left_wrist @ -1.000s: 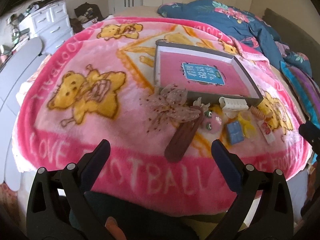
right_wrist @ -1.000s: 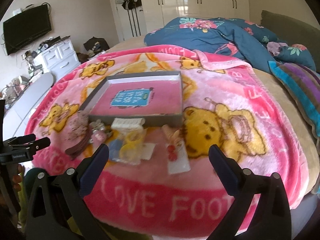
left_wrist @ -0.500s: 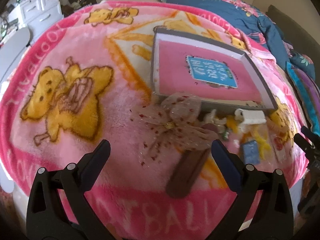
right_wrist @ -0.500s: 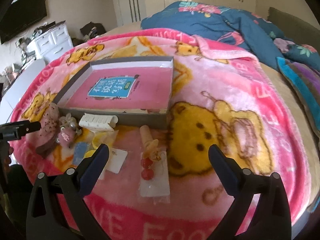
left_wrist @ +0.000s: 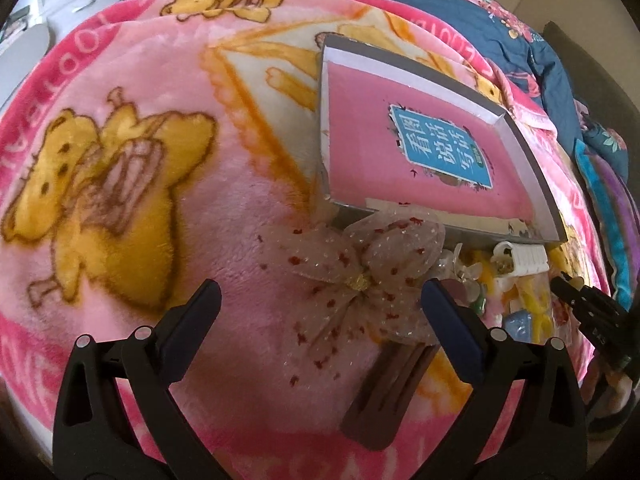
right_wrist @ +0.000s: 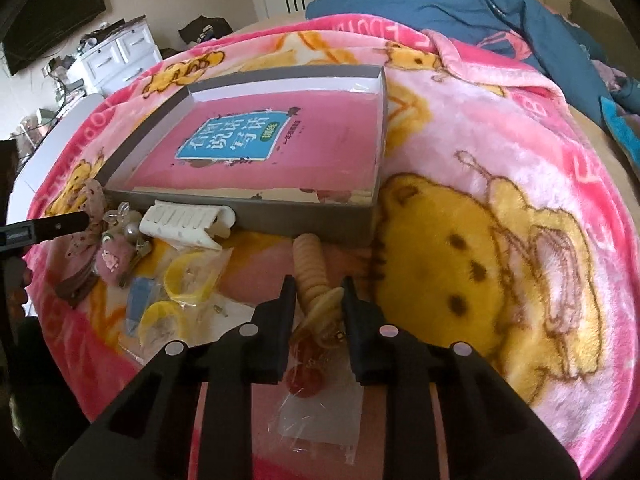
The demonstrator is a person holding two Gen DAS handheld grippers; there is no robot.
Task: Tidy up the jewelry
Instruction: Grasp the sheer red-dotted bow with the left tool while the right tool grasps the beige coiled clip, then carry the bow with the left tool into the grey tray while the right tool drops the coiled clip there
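A grey box [left_wrist: 532,168] [right_wrist: 304,222] with a pink book inside lies on the pink blanket. Hair accessories lie in front of it. My left gripper [left_wrist: 320,300] is open around a sheer beige bow [left_wrist: 360,276] on a brown clip [left_wrist: 394,376]. My right gripper [right_wrist: 318,300] is shut on a tan ribbed hair clip [right_wrist: 314,276]. Beside it lie a white claw clip [right_wrist: 184,222], a pink plush clip [right_wrist: 110,260], yellow pieces in a clear bag [right_wrist: 188,280] and red earrings in a bag [right_wrist: 308,380].
The pink bear blanket [right_wrist: 500,240] covers the bed. A blue quilt [right_wrist: 460,12] is bunched at the far side. A white dresser [right_wrist: 116,56] and a TV [right_wrist: 52,20] stand to the left of the bed.
Both grippers moved forward and down toward the accessories. The right gripper closed on the tan hair clip. The left gripper came around the beige bow, still open.
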